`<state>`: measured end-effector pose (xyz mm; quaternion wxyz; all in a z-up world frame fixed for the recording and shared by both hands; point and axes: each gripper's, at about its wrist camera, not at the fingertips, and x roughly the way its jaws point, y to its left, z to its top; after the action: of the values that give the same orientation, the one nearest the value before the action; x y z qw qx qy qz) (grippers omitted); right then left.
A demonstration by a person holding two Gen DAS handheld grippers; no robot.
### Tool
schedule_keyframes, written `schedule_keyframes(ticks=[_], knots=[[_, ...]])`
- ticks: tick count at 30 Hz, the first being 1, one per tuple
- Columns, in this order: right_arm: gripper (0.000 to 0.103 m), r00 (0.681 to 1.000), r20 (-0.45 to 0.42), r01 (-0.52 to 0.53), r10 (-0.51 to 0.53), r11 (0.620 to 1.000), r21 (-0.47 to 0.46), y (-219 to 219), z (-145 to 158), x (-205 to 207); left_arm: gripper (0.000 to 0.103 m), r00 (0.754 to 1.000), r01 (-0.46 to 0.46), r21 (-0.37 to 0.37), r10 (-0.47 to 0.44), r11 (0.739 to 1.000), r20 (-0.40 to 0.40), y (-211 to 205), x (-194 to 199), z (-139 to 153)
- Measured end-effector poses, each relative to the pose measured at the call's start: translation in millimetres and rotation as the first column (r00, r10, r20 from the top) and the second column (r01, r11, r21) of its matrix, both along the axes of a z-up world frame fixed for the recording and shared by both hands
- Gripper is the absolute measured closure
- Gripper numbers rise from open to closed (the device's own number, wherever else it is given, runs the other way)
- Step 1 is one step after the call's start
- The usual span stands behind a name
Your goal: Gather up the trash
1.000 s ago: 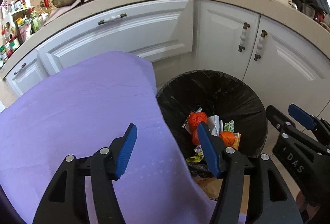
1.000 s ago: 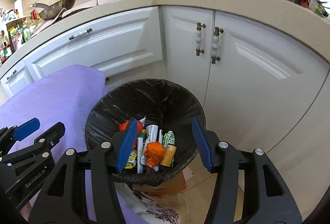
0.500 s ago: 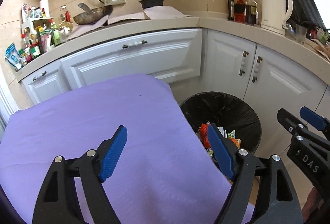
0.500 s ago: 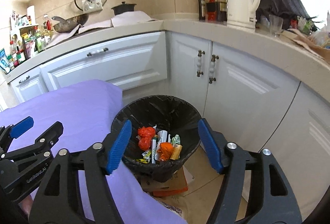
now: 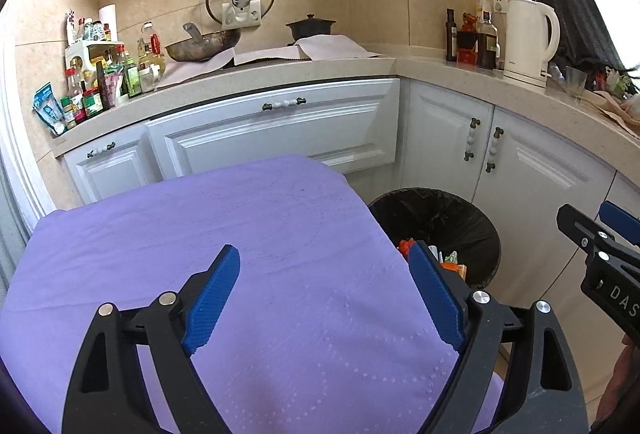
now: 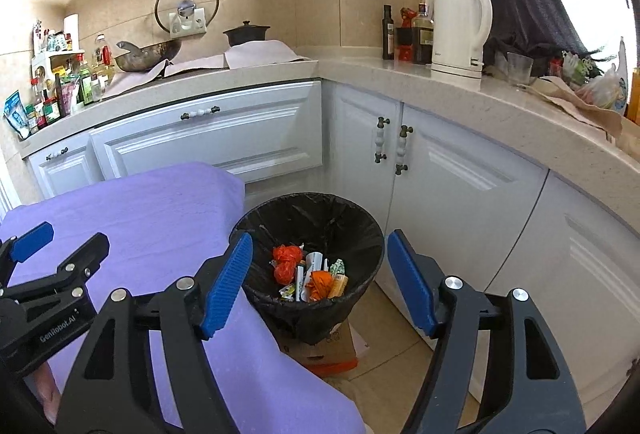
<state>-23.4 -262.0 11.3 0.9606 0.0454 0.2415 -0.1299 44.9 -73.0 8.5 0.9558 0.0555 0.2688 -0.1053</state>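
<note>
Right wrist view: looked pretty far along, judging by the bin [image 6: 308,262] already loaded with trash [image 6: 310,274] — crumpled orange wrappers, a white tube-ish piece, small printed packets, all piled at the bottom of a crinkly black liner. Right tongs [image 6: 320,282] empty, blue ribbed pads fairly wide apart, nothing between them. Left tongs [image 5: 324,298] also empty, jaws opening wider over the tabletop [image 5: 200,234], draped in soft purple cloth with a faint dotted emboss. No loose trash spotted on that cloth, so maybe nothing left, though part of it sat out of frame. Glossy white cabinets [image 6: 460,194] behind, bin perched on a flattened cardboard box [image 6: 320,350].
</note>
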Motion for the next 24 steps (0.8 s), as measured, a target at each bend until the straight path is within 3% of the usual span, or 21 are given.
schedule_keyframes(ticks=[24], knots=[[0.034,1.0,0.013,-0.007,0.007,1.0,-0.017,6,5,-10,0.019,1.0,0.014,-0.03,-0.014,0.999,0.015,8,-12,8]])
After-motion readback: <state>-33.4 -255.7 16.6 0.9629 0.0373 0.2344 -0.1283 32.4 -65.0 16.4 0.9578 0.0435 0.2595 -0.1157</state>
